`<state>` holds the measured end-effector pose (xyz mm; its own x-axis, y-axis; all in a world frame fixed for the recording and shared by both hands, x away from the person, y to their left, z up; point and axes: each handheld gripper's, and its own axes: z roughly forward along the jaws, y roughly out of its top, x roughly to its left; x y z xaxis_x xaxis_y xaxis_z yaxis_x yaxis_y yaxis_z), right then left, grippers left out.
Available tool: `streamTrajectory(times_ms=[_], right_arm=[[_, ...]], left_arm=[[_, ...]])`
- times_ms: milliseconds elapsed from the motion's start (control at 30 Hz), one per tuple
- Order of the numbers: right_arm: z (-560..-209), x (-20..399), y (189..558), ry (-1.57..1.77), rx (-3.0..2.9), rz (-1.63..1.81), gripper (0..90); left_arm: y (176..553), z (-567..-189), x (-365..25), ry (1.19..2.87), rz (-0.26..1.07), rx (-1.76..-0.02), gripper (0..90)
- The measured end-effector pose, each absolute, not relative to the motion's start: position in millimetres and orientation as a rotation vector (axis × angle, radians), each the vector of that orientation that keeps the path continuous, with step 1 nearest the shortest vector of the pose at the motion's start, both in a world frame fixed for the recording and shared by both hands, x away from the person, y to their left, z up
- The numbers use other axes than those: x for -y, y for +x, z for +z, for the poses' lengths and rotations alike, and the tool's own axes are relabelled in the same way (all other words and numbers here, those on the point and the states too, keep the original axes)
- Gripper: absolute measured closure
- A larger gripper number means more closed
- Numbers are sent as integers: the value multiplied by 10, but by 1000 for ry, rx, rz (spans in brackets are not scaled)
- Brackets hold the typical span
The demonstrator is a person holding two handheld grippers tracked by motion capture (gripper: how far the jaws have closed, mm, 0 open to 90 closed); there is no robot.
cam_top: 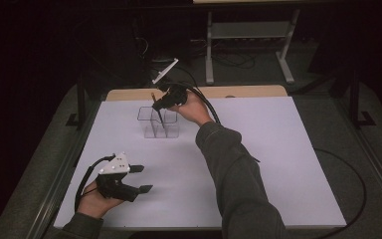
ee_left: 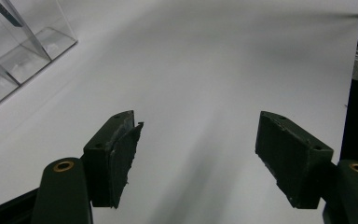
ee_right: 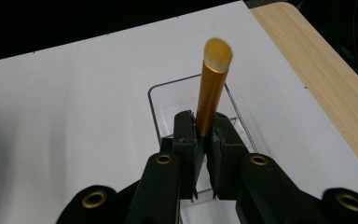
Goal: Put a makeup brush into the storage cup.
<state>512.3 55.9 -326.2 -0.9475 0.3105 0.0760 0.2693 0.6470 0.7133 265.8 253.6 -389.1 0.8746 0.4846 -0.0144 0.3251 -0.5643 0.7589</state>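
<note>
Work in hand: placing a makeup brush with a gold metal handle and pale bristle tip (ee_right: 213,79) into a clear plastic organiser box with compartments (cam_top: 157,122).
Progress: judged mid-way; the brush is gripped and held over the box at upper centre of the high view, with its lower end in or just above a compartment. Which one cannot be told. Release is still to come.
Right gripper (ee_right: 205,133): black jaws clamped tight on the brush's handle, bristles pointing up toward the top of the right gripper view.
Left gripper (cam_top: 142,179): jaws spread wide with nothing between them, resting low at the lower left of the high view, well apart from the box.
Brush: smooth, shiny tube, rounded soft tip, slightly blurred.
Box: thin transparent walls, squared cells, glossy; its corner shows at the upper left of the left gripper view.
Pads (ee_left: 121,154): matte black, blocky, one with a frayed edge.
Table (cam_top: 258,164): flat matte white sheet over a light wooden top whose edge shows at the far side.
</note>
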Motion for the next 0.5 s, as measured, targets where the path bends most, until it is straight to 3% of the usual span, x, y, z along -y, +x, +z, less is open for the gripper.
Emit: streamTrajectory(times_ms=[500], right_arm=[[-3323, -504, 5112, 484, -2808, 1206, 780]], left_arm=[[2665, -3905, -2529, 2228, 254, -578, 285]])
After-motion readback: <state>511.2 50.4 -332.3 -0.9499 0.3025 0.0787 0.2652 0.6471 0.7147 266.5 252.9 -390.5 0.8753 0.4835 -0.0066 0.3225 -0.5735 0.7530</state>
